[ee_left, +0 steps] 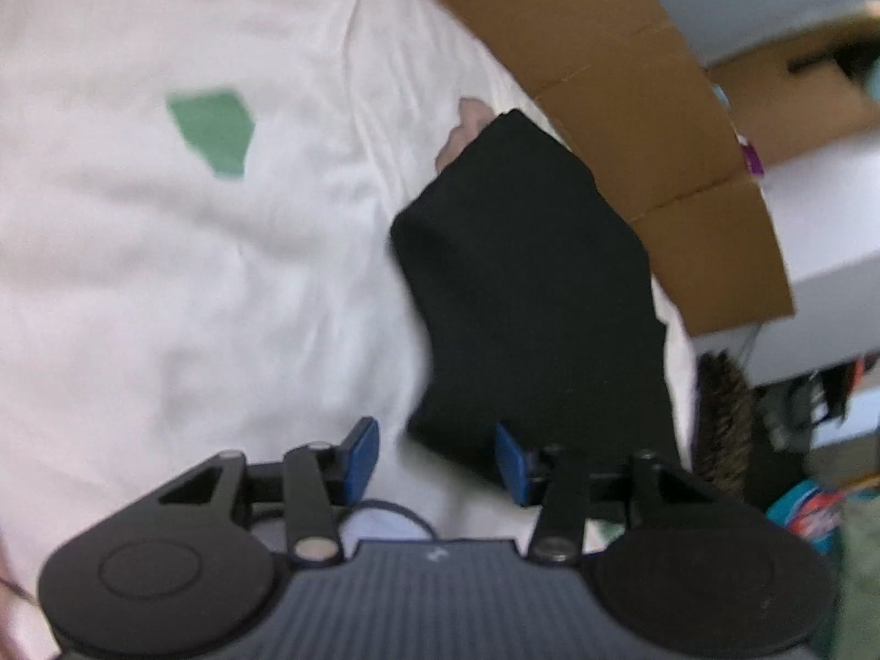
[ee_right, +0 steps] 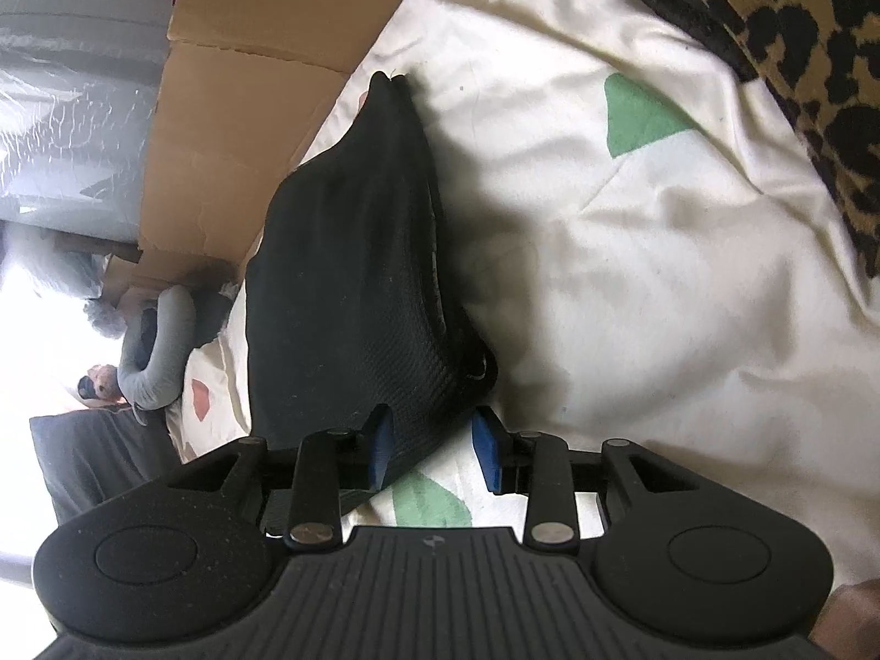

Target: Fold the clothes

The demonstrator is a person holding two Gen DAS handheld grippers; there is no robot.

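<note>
Black garment (ee_right: 352,253), fine ribbed knit. Cream-white bedsheet (ee_right: 632,286) with green patches (ee_right: 638,115) and one reddish patch (ee_right: 201,399). Brown cardboard (ee_left: 621,77). Leopard-print fabric (ee_right: 797,27), tan with black spots. Black tongs with blue pads (ee_right: 379,443). Grey curved cushion (ee_right: 162,346).

Black garment (ee_right: 352,275) on cream bedsheet (ee_right: 632,275)

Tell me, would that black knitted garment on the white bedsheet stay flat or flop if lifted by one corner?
The black knitted garment would probably droop: it already lies in soft folds. Its thin ribbed fabric looks light. On the smooth white bedsheet it may slide rather than roll.
</note>
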